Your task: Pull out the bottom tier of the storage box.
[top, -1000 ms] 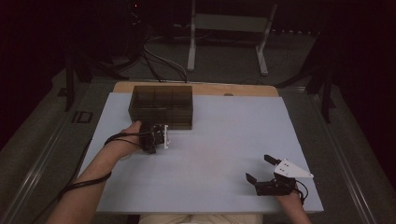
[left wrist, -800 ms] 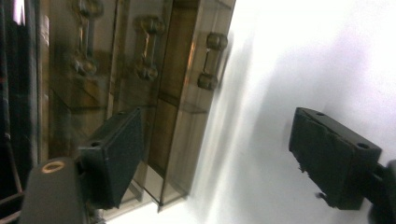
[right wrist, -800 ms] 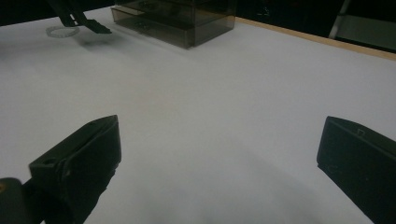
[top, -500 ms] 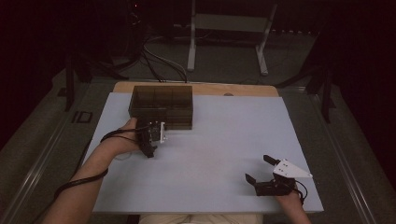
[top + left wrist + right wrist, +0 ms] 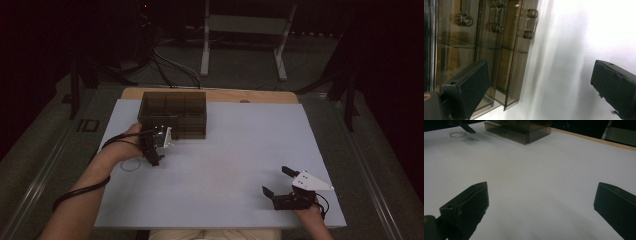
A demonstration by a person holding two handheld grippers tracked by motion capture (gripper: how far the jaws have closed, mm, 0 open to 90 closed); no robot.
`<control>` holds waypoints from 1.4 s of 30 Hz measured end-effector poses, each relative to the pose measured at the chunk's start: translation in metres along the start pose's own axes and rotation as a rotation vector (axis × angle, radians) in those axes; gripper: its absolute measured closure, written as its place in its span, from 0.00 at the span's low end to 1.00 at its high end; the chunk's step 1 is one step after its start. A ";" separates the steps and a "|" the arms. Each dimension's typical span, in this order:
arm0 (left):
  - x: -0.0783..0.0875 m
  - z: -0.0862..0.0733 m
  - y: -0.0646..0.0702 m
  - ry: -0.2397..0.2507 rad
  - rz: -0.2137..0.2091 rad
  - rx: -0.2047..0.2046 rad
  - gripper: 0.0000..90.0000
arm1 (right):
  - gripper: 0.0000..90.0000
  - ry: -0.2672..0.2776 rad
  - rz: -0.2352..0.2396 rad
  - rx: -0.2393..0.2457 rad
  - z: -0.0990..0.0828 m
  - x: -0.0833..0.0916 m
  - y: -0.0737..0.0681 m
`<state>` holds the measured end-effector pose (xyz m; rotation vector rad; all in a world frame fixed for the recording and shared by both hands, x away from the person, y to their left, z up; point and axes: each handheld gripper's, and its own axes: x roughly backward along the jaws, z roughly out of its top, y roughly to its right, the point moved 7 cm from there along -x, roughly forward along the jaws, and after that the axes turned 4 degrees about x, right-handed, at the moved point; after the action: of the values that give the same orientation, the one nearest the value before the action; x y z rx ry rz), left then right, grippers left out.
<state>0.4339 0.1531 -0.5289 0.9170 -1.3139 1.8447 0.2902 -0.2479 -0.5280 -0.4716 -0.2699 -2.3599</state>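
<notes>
The left gripper (image 5: pixel 156 146), left of centre in the high view, has just spread its jaws, nothing between them, beside the box (image 5: pixel 174 113). A ring (image 5: pixel 131 165) lies below. The right gripper (image 5: pixel 285 187) gapes, lower right, on the worktop (image 5: pixel 240 150).

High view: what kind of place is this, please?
Probably a lab or recording workspace, not a home: a pale work table in a dark room, loose black cables on the floor, a grey metal stand, and a smoky transparent plastic drawer box.
</notes>
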 end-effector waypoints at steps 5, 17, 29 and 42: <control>0.004 0.000 -0.008 0.055 -0.059 0.016 0.06 | 0.00 -0.002 0.000 -0.002 0.000 0.000 0.000; 0.001 -0.009 -0.018 0.023 -0.193 0.095 0.10 | 0.00 0.001 0.001 -0.001 0.000 0.000 0.001; -0.010 -0.007 -0.029 0.027 -0.126 -0.042 0.59 | 0.00 0.002 0.004 -0.002 0.000 0.000 0.001; -0.025 -0.002 -0.034 0.017 -0.133 -0.126 0.86 | 0.00 0.004 0.005 -0.007 0.000 0.001 0.001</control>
<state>0.4751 0.1602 -0.5342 0.8980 -1.3104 1.6457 0.2901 -0.2494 -0.5279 -0.4704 -0.2591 -2.3572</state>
